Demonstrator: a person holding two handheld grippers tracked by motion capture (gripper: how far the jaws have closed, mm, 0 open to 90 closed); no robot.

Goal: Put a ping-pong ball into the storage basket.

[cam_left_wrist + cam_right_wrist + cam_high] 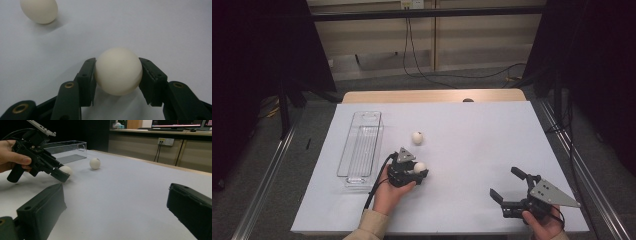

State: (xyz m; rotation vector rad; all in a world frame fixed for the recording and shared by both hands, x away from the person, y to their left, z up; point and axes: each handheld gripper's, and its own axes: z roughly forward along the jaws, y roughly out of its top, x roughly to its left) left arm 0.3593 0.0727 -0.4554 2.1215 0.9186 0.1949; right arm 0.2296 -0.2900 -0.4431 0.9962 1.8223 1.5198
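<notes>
Pinching a white ball [118,71] between both jaws, the left hand-held gripper [416,172] seems set to carry it toward the clear bin [362,145], while the right hand-held gripper [508,186] waits spread above the desk [482,135].

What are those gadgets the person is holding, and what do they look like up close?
They are two hand-held grippers. The left gripper and the right gripper are both black, each with two blocky jaws that carry small brass-coloured rivets at the joints. Each has a grey three-cornered plate on top and a pistol-style handle. A black cable trails from the left one. The person wears a tan sleeve.
</notes>
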